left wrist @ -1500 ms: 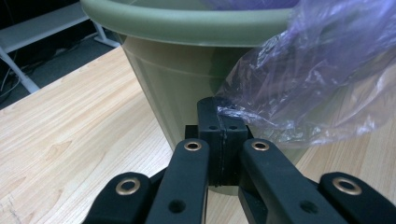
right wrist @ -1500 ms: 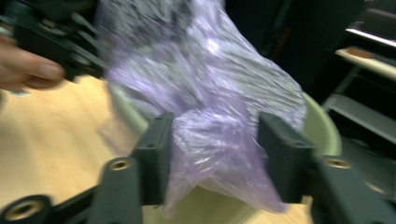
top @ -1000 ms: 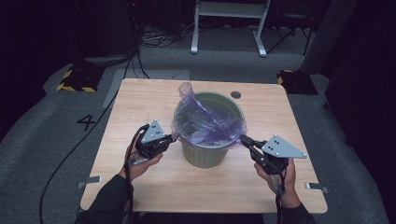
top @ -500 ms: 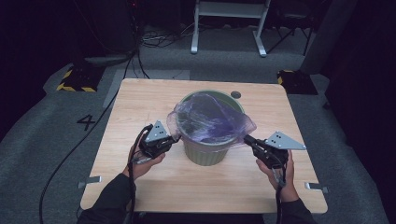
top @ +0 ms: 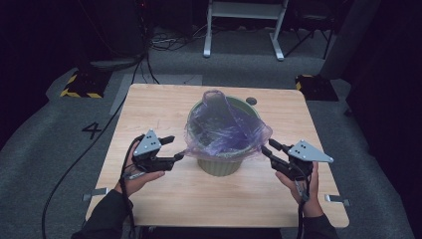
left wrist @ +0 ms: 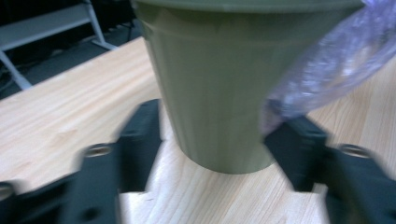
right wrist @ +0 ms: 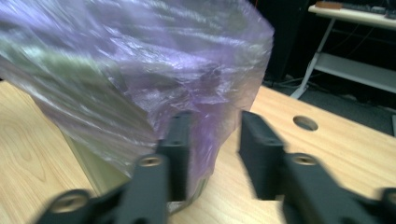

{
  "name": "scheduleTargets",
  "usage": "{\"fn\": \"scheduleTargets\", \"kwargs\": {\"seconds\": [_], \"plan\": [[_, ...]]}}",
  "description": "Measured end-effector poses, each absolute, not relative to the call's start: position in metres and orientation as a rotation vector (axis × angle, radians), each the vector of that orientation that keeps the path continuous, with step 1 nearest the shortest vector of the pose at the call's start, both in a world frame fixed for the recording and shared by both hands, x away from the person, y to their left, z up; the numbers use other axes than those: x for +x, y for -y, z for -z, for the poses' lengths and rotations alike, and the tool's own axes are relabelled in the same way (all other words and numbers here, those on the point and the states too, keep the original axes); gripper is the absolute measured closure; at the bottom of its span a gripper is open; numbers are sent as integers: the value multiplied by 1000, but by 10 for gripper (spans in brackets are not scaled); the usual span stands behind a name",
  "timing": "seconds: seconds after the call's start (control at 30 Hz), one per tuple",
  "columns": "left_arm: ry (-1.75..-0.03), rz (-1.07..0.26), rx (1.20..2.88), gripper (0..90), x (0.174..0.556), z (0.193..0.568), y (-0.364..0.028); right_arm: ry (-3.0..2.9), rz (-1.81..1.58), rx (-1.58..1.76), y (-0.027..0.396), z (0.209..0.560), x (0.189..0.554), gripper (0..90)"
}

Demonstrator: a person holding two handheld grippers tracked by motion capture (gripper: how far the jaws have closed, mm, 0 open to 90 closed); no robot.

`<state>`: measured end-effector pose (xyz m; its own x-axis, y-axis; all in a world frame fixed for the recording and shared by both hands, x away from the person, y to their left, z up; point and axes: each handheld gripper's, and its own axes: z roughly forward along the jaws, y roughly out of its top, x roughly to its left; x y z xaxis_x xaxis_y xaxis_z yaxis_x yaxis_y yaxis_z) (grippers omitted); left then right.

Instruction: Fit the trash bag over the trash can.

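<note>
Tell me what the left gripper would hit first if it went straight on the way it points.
Probably the green bin: it stands right ahead of the left gripper, whose jaws have just been opening. The purple bag hangs by one jaw and might brush it.

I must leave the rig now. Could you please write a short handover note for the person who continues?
Left gripper: jaws have just been opening, now open beside the green bin, holding nothing.
Right gripper: jaws have just been opening, now open, at the draped edge of the purple bag, not clamped on it.
The bin stands upright mid-table; the bag sits inside it, its edge folded over the rim on the near and right sides.
Left to do: the far-left part of the bag stands up loose; pull it over the rim.
</note>
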<state>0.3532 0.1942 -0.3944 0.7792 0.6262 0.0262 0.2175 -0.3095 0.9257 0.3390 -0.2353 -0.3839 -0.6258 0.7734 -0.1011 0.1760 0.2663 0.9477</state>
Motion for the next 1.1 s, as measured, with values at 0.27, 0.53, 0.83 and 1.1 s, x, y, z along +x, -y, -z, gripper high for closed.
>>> {"fn": "scheduleTargets", "kwargs": {"seconds": [0.27,0.53,0.83,1.1], "plan": [[-564,-450,1762,191,339,353,-207,-1912,-1409,758,228,357,319,289],[-550,-507,1865,386,334,358,-199,-1877,-1439,659,210,327,306,243],[-614,-463,1935,653,346,396,-189,-1938,-1259,622,171,325,325,401],[-605,-448,1946,896,347,411,-198,-1901,-1217,712,189,337,350,896]]}}
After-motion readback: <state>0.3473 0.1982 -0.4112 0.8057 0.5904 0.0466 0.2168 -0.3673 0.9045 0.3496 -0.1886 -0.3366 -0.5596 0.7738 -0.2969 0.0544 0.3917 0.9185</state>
